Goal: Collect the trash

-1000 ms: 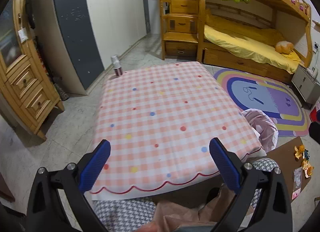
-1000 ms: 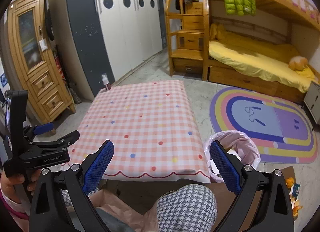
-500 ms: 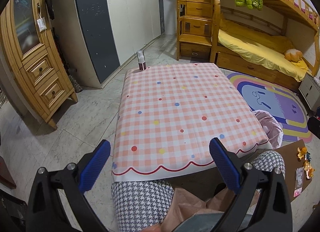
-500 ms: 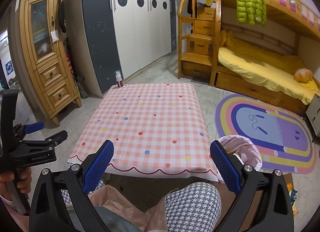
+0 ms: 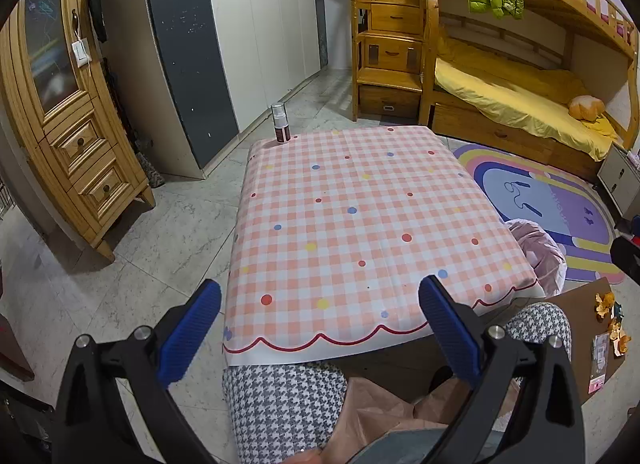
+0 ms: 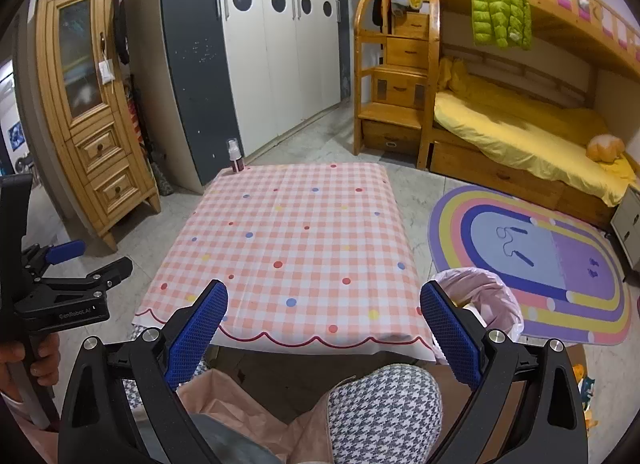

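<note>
both grippers wait empty above a checked table [image 5: 360, 224] with the trash off to one side.

left gripper [image 5: 320, 320] and right gripper [image 6: 324, 324] hang with jaws spread wide, gripping nothing; orange scraps [image 5: 612, 324] lie on brown cardboard [image 5: 584, 304] near the pink-lined bin [image 6: 488, 304]. risk: reaching right could snag the bin liner or tip the bottle [image 5: 280, 128].

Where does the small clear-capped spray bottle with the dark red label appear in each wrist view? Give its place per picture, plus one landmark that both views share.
Left wrist view: the small clear-capped spray bottle stands upright on the far left corner of the pink checked tablecloth, above picture centre.
Right wrist view: the bottle is on the same far left corner, left of centre.
Shared landmark: the grey wardrobe panel behind it.
</note>
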Motion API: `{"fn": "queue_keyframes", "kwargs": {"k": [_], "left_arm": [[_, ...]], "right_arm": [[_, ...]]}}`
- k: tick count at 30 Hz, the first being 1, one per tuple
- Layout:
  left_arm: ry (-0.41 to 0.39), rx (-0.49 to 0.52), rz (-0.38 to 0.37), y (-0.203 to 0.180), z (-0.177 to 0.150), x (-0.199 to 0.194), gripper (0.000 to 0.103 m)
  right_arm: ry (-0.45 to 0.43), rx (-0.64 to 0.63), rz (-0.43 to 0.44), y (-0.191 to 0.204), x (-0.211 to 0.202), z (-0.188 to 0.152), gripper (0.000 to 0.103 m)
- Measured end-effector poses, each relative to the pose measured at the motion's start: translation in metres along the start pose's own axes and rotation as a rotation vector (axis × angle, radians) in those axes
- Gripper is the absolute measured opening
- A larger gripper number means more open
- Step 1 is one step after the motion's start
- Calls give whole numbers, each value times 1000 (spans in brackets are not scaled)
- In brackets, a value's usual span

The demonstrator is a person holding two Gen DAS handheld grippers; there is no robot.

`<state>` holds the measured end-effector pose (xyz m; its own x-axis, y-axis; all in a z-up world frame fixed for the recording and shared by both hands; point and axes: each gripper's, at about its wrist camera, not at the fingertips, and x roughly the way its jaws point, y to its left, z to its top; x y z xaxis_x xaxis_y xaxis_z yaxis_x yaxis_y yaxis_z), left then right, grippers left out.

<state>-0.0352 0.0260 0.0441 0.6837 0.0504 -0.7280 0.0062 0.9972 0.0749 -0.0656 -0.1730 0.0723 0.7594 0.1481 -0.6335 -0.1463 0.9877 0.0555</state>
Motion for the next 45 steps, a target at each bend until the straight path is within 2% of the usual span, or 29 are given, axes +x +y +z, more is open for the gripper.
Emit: {"fn": "queue_keyframes", "kwargs": {"k": [45], "left_arm": [[8, 6, 1, -1, 3, 5, 96]], "right_arm": [[24, 10, -1, 1, 10, -5, 96]]}}
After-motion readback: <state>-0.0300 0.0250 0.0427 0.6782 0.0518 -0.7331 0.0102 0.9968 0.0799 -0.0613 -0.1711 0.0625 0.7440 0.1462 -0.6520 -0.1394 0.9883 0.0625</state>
